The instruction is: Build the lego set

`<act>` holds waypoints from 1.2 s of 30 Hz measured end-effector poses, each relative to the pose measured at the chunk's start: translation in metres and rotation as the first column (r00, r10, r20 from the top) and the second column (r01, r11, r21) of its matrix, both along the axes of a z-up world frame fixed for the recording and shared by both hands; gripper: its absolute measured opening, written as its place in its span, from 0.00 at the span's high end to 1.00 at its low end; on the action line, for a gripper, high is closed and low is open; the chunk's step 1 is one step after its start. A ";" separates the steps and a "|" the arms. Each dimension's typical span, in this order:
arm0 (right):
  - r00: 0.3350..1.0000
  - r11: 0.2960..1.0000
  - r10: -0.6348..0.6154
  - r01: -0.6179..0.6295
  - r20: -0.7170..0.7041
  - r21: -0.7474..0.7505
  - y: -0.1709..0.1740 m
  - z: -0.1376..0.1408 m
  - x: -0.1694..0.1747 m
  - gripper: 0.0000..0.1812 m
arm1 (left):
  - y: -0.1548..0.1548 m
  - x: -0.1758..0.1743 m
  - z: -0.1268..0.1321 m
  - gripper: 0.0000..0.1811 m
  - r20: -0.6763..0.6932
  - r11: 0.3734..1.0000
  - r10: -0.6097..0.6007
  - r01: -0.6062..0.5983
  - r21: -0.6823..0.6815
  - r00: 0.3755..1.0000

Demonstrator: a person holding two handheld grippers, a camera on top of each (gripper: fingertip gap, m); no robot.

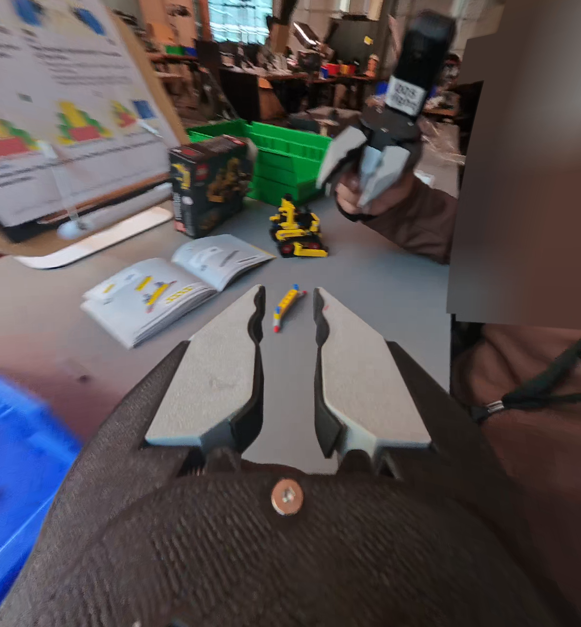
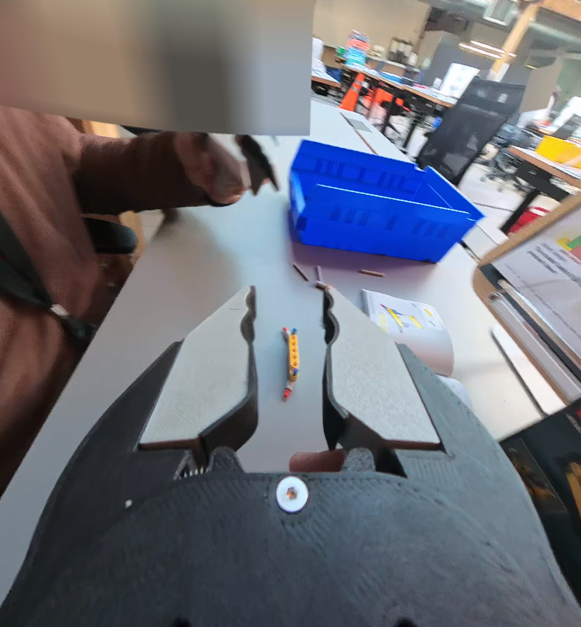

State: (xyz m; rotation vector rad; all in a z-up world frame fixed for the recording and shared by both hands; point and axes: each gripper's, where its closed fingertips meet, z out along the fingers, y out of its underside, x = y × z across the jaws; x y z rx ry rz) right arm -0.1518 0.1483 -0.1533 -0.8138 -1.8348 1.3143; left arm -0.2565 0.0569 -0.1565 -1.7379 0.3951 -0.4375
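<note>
A small yellow beam assembly (image 1: pixel 286 307) with blue and red pins lies on the grey table, seen between the open fingers of my left gripper (image 1: pixel 288 291), which is above it and empty. It also shows in the right wrist view (image 2: pixel 292 359), between the open fingers of my right gripper (image 2: pixel 289 291), also empty and above the table. The right gripper shows farther off in the left wrist view (image 1: pixel 345 183), held up in a hand. A partly built yellow and black bulldozer (image 1: pixel 297 229) stands further back. An open instruction booklet (image 1: pixel 167 288) lies left of the beam.
A black set box (image 1: pixel 209 185) and a green bin (image 1: pixel 282 159) stand at the back. A blue bin (image 2: pixel 377 210) sits at the table's end, with three brown axle pieces (image 2: pixel 372 272) in front of it. A display board (image 1: pixel 62 112) leans at the left. A person in a brown sleeve (image 2: pixel 129 173) is close by. One gripper's finger ends stand about 15 centimeters off the other's.
</note>
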 end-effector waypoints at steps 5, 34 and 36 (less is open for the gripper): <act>0.978 0.973 0.206 -0.203 0.018 -0.109 -0.028 0.004 0.017 0.67 | -0.045 -0.098 0.001 0.77 -0.016 0.957 0.284 -0.284 -0.058 0.959; 0.966 0.953 0.243 -0.222 0.083 -0.206 -0.026 -0.013 0.013 0.69 | -0.036 -0.175 0.014 0.90 -0.081 0.847 0.523 -0.528 -0.062 0.849; 0.965 0.942 0.254 -0.231 0.066 -0.242 -0.026 -0.007 0.013 0.69 | -0.040 -0.169 0.012 0.91 -0.058 0.853 0.515 -0.518 -0.062 0.855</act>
